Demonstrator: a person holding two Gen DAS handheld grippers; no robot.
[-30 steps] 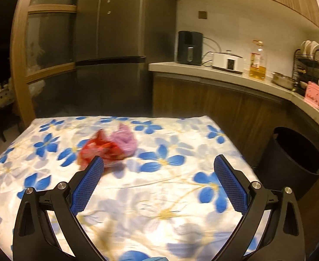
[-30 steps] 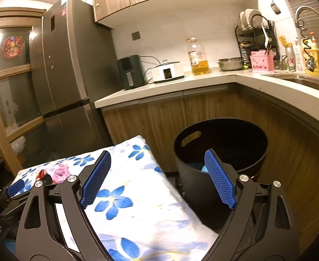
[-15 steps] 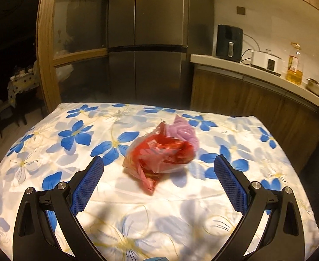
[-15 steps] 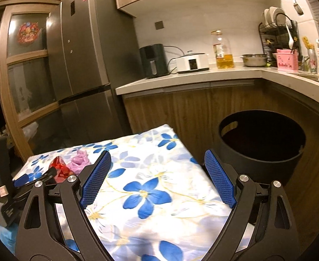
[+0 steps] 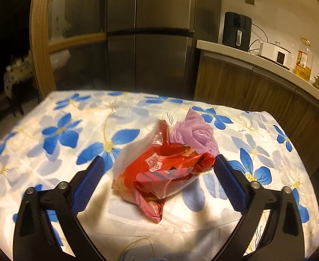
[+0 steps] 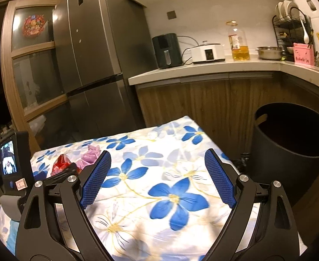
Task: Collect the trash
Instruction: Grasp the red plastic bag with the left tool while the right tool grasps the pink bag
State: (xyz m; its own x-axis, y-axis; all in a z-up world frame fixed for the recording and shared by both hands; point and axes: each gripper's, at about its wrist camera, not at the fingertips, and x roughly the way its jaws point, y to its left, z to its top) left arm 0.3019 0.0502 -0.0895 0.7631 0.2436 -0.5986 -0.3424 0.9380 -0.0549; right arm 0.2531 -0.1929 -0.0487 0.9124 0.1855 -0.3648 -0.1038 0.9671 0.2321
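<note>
On the table [image 5: 50, 152], between my left claw's [image 5: 159, 167] closing jaws, lies one red bag [image 5: 166, 169] – its white label is too blurred to read – not yet pinched, with one pink bag [image 5: 194, 134] touching it. My right claw [image 6: 157, 174] is open over the cloth; one bin [image 6: 289, 152] stands beside.

Warm, yellowish indoor light fills both views, and it is dim overall. In the left wrist view a bright patch washes out the floral tablecloth [image 5: 57, 130] at lower centre, with glare on the crumpled red plastic bag [image 5: 166, 169]; the upper left of the frame sinks into near black. The cloth's far edge and left flowers look smeared by motion blur. In the right wrist view the white wall [image 6: 203, 10] under the cabinets is the brightest area. Both pictures bow strongly at the edges, with black vignetted corners.
</note>
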